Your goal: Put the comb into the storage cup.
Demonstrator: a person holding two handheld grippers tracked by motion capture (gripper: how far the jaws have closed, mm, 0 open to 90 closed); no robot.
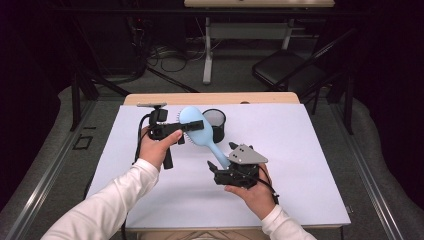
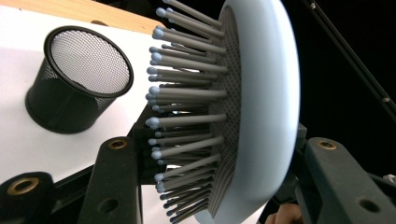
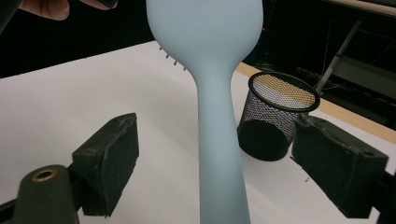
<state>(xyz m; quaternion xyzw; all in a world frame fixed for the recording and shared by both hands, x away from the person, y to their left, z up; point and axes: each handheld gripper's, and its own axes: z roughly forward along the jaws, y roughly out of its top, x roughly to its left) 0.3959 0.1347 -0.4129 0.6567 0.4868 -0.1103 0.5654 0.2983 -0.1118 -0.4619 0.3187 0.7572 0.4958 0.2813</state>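
While the left gripper (image 1: pixel 184 128) clamps the head of the light blue hairbrush (image 1: pixel 197 127), the brush is carried clear above the white table (image 1: pixel 300 165). Its two jaws press on opposite faces of the head: one sits among the grey bristles (image 2: pixel 187 93), the other bears on the smooth back. In the left gripper view the bristle side faces away from the dark background and toward the black mesh cup (image 2: pixel 79 79), which stands upright on the table beyond the bristle-side jaw.

From that clamp, the handle (image 3: pixel 219 154) runs down toward the right gripper (image 1: pixel 220 167). Seen in the right gripper view, the handle passes straight up between the two black jaws, and a clear gap remains on each side of it; neither pad (image 3: pixel 112 163) touches the handle. This gripper is therefore released, with the handle still lying in its mouth.

The mesh cup (image 3: pixel 278 116) sits just beyond the far jaw of the right gripper, behind the handle. In the high view it stands directly behind the brush head, near the back edge of the table.
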